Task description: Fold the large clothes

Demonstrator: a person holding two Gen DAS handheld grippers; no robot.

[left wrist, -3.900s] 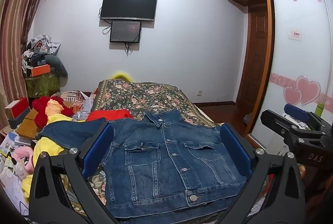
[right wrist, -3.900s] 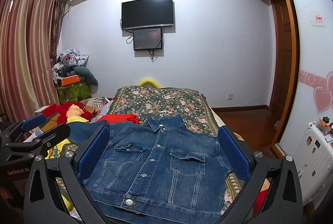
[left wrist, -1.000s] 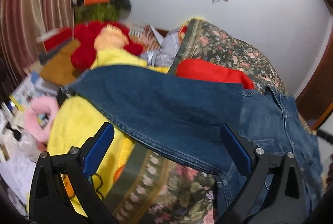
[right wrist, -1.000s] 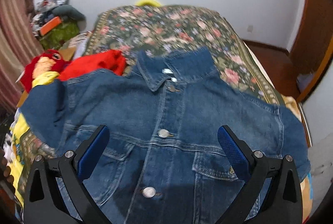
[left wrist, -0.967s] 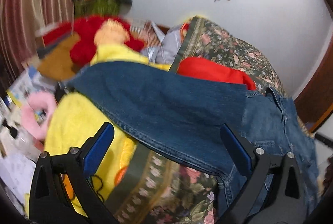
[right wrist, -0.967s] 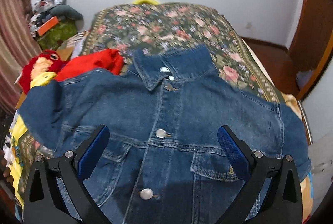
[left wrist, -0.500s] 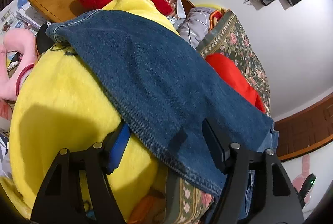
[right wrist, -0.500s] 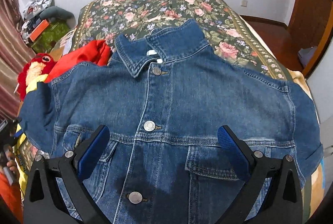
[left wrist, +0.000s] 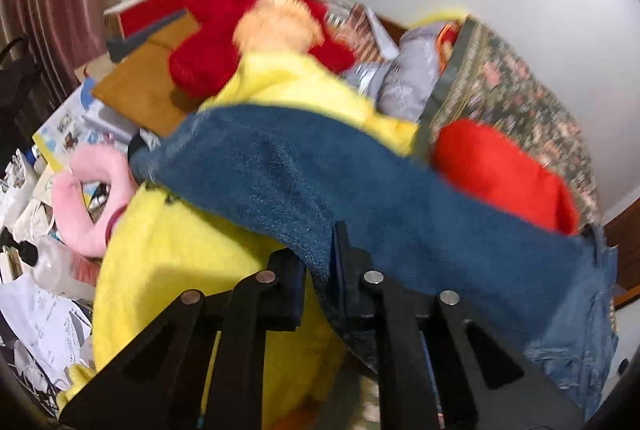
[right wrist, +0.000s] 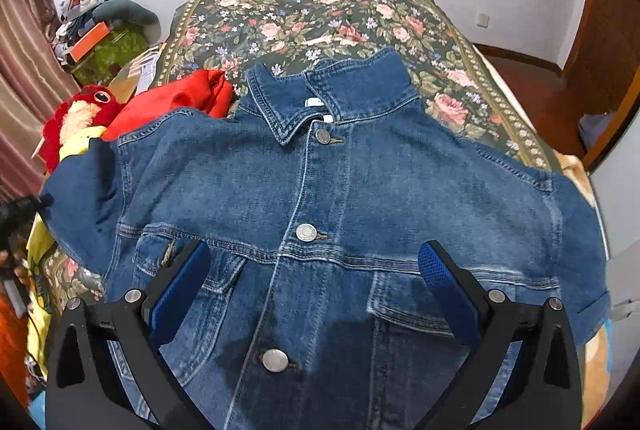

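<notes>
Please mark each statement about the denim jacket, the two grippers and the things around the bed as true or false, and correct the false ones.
1. The left gripper is shut on the jacket sleeve. True.
2. The right gripper grips the collar. False: its jaws are open above the jacket's chest.
3. The denim jacket lies front up, buttoned. True.
4. The red garment covers the collar. False: it lies beside the shoulder.
5. The sleeve rests on a yellow plush. True.
</notes>
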